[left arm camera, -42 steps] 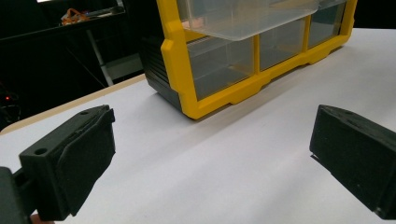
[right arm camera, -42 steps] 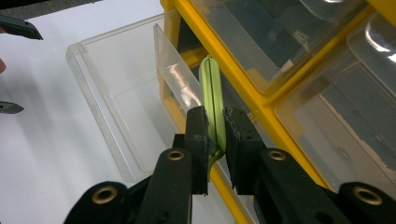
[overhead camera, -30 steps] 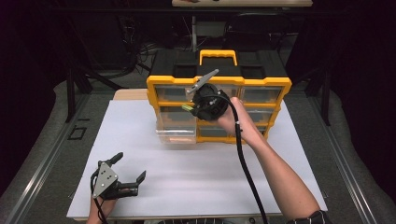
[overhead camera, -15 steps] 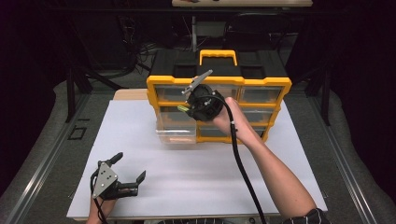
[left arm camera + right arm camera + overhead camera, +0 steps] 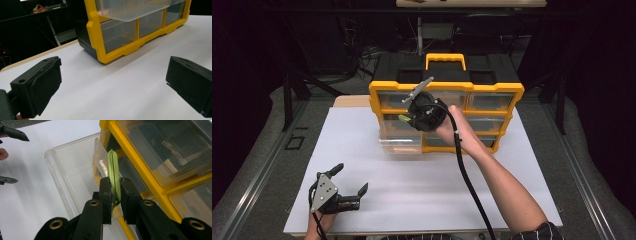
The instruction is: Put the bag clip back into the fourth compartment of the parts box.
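A yellow and black drawer cabinet (image 5: 492, 90) stands at the back of the white table. One clear drawer (image 5: 401, 144) is pulled out of its left middle slot. My right gripper (image 5: 405, 119) hovers over that drawer, shut on a thin green flat piece (image 5: 114, 170) that stands on edge between the pads. In the right gripper view the piece hangs above the drawer's inner wall (image 5: 100, 157). My left gripper (image 5: 352, 178) rests near the table's front left with its jaws wide apart and nothing between them; its own view faces the cabinet (image 5: 117, 42).
The white table top (image 5: 422, 185) stretches between my left gripper and the cabinet. The cabinet's other clear drawers (image 5: 489, 102) are pushed in. Dark stands and cables (image 5: 362, 55) fill the floor behind the table. A cable (image 5: 467, 175) trails along the right forearm.
My right gripper has shifted slightly left and lower, still shut on the green piece. The left gripper has stayed put.
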### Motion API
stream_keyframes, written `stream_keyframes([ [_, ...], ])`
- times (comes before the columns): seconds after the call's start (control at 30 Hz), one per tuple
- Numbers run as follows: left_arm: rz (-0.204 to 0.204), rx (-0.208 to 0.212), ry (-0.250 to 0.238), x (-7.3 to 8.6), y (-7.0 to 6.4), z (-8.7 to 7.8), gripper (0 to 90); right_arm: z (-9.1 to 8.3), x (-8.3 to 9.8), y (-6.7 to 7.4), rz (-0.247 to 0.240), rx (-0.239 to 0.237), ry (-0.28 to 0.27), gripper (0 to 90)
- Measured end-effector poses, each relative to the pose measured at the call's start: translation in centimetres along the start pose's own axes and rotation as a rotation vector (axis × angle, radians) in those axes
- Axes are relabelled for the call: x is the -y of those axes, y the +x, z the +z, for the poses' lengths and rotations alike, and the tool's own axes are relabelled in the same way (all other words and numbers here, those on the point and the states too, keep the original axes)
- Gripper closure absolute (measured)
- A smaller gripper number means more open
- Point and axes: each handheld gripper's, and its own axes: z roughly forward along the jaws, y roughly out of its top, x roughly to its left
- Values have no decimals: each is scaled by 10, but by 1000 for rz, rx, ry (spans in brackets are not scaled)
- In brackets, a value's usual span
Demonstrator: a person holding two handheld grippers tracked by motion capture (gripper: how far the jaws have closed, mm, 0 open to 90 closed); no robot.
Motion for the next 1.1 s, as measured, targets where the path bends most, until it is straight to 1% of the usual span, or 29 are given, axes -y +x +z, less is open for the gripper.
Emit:
stream_keyframes([
  [0.33,-1,0,0,0,0,0,3,6,0,3,-2,-13,9,803],
  [0.47,-1,0,0,0,0,0,3,9,0,4,-9,-16,7,803],
  [0.53,1,0,0,0,0,0,3,10,1,4,-1,-17,14,803],
  [0.63,0,0,0,0,0,0,3,12,1,4,-8,-20,16,803],
  [0.77,0,-1,0,0,0,0,3,14,2,5,-2,-22,24,803],
  [0.87,0,0,0,0,0,0,3,16,2,6,-9,-26,26,803],
  [1.1,-1,-1,0,0,0,0,3,21,4,7,-7,-34,37,803],
])
